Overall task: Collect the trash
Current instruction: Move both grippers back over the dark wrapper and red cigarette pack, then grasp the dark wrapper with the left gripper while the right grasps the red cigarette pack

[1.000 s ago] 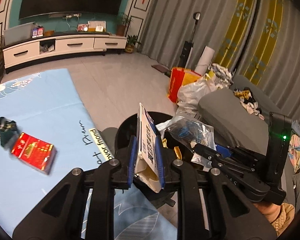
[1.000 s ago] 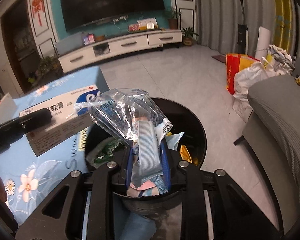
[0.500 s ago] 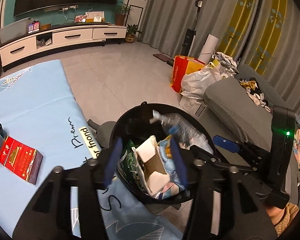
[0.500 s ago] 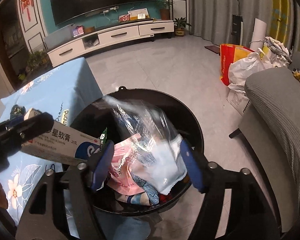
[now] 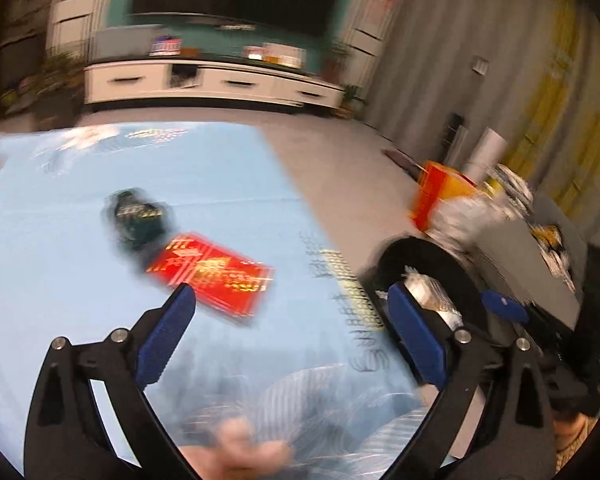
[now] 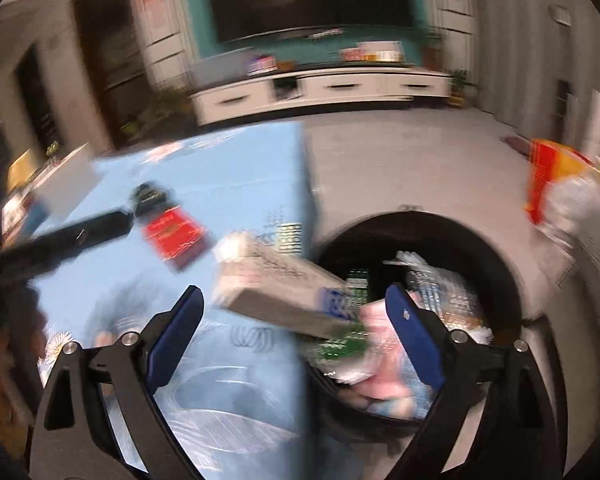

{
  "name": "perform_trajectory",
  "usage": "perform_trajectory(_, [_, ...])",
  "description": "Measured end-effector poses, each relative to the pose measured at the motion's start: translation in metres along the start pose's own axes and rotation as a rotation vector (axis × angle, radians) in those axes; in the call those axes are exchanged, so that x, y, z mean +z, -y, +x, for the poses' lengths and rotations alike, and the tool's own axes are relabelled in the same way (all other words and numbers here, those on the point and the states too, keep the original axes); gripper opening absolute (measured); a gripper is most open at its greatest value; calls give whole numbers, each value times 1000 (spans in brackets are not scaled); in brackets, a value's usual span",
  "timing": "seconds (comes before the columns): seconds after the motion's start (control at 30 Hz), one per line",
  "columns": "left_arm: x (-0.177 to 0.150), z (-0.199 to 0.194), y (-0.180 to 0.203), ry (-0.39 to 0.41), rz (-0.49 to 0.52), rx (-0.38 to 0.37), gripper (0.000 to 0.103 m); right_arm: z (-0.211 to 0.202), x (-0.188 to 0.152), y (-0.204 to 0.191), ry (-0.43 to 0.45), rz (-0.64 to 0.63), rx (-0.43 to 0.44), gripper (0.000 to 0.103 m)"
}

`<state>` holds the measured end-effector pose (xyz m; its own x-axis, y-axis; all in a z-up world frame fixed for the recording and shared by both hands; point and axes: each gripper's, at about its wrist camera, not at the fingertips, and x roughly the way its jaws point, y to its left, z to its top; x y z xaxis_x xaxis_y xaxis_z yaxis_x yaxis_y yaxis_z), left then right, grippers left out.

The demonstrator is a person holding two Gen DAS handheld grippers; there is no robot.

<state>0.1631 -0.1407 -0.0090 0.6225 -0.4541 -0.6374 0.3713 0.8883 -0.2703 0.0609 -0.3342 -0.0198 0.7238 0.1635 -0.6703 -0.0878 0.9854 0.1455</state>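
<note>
Carton (image 6: 276, 292) dropped, bin (image 6: 500, 264) holds wrappers (image 6: 440, 292)

One red packet (image 5: 212, 274), one dark wrapper (image 5: 136, 216), one black bin (image 6: 496, 264), one white box (image 6: 276, 284).

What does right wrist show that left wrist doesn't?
Right wrist only: white medicine carton lying tilted across the round black trash bin rim, pink wrapper inside.

Left wrist only: grey sofa behind the bin.

Both: red cigarette pack, dark crumpled wrapper, light blue tablecloth; left gripper and right gripper open, nothing held.
</note>
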Motion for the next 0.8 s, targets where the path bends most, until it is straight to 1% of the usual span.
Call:
perform_trajectory(0.03, [1, -3, -19, 4, -34, 39, 97, 9, 3, -13, -17, -38, 22, 92])
perform_trajectory(0.1, [4, -6, -55, 2, -106, 89, 97, 29, 11, -39, -46, -120, 43, 95])
perform_trajectory(0.17, [8, -4, -80, -2, -158, 99, 97, 48, 21, -59, -74, -177, 59, 95])
perform_trajectory(0.23, [15, 2, -95, -8, -180, 106, 97, 71, 33, -76, -91, -216, 90, 95])
perform_trajectory(0.3, [25, 17, -107, -18, -196, 100, 97, 90, 42, -88, -101, -247, 85, 95])
perform_trajectory(0.33, [28, 23, -110, -26, -195, 93, 97, 102, 46, -94, -112, -266, 69, 95])
perform_trajectory(0.4, [34, 42, -113, -48, -187, 97, 97, 118, 52, -102, -133, -292, 74, 95])
perform_trajectory(0.43, [39, 57, -114, -73, -173, 92, 97, 129, 57, -105, -151, -301, 66, 95])
perform_trajectory(0.53, [46, 87, -116, -106, -162, 94, 97, 148, 61, -111, -199, -335, 86, 95])
perform_trajectory(0.6, [47, 98, -121, -118, -169, 90, 97, 158, 62, -114, -217, -368, 72, 95])
perform_trajectory(0.63, [47, 102, -123, -121, -176, 92, 92, 166, 63, -115, -237, -389, 65, 95])
perform_trajectory(0.67, [46, 104, -125, -124, -182, 97, 79, 170, 63, -114, -246, -395, 67, 95])
perform_trajectory(0.7, [45, 106, -127, -125, -187, 86, 73, 173, 62, -114, -263, -400, 75, 95])
perform_trajectory(0.73, [45, 107, -128, -124, -187, 83, 68, 178, 61, -113, -282, -406, 83, 95])
perform_trajectory(0.8, [45, 104, -128, -109, -178, 80, 62, 182, 57, -113, -292, -418, 91, 94])
